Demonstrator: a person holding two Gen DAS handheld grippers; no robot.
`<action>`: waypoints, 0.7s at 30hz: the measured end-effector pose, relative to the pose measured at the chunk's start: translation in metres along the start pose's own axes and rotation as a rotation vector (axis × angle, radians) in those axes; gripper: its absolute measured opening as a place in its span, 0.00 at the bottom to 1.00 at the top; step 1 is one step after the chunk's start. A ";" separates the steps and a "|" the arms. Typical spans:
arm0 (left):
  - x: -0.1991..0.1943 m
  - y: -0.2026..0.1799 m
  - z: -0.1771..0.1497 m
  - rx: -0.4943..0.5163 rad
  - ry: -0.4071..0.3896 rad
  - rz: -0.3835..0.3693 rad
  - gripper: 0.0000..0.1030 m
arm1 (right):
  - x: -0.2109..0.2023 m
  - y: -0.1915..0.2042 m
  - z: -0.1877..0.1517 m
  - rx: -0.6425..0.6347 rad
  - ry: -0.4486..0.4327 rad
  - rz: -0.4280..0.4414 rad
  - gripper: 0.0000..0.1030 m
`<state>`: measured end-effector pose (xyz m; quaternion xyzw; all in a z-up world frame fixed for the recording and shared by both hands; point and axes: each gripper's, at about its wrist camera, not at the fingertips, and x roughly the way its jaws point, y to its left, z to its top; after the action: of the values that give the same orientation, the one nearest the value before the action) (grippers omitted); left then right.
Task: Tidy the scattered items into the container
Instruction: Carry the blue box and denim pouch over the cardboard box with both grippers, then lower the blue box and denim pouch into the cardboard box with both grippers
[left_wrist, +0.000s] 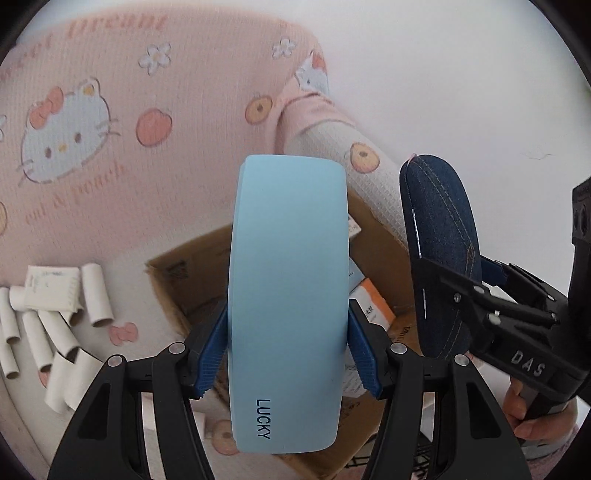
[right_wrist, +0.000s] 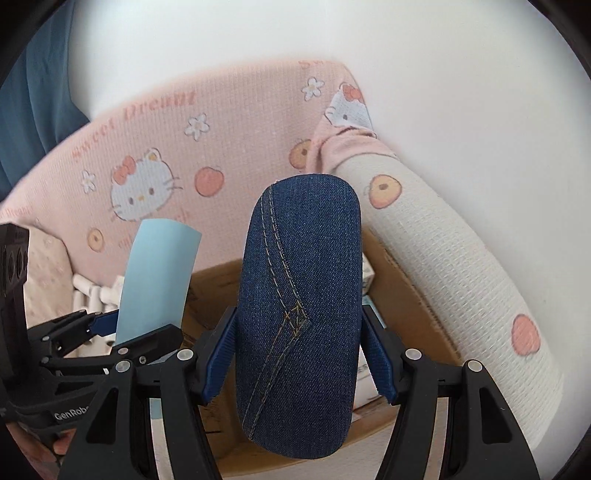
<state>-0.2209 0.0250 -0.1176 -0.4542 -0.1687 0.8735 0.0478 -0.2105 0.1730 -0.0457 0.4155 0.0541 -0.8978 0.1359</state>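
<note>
Left wrist view: left gripper (left_wrist: 288, 350) was clamped on the light blue glasses case (left_wrist: 288, 306), printed LUCKY, blue pads pressed on both long sides, case standing lengthwise along the fingers. Cardboard box (left_wrist: 173, 291) lay right beneath and behind it, with small packets already inside. Right gripper (left_wrist: 443, 295) was alongside carrying the denim glasses case (left_wrist: 439, 236). White paper tubes (left_wrist: 59, 332) lay scattered on the pink cartoon-print blanket (left_wrist: 110, 110) beside the box.

Right wrist view: right gripper (right_wrist: 297, 354) gripped the denim case (right_wrist: 299, 314) across its middle, box opening (right_wrist: 406, 295) below.

Judgement: carry both over the opening, lower, avoid knocking cases together, release one, then the other, clear of the box walls.
</note>
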 end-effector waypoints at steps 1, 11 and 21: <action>0.007 -0.002 0.001 -0.011 0.014 0.001 0.62 | 0.005 -0.005 0.000 -0.011 0.016 0.001 0.60; 0.066 -0.009 0.012 -0.152 0.142 -0.091 0.62 | 0.058 -0.045 0.000 -0.010 0.180 0.006 0.60; 0.105 -0.017 0.012 -0.241 0.215 -0.135 0.62 | 0.099 -0.070 -0.007 -0.066 0.303 -0.018 0.60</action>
<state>-0.2929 0.0629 -0.1867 -0.5351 -0.2962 0.7882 0.0692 -0.2864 0.2223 -0.1267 0.5409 0.1074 -0.8237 0.1317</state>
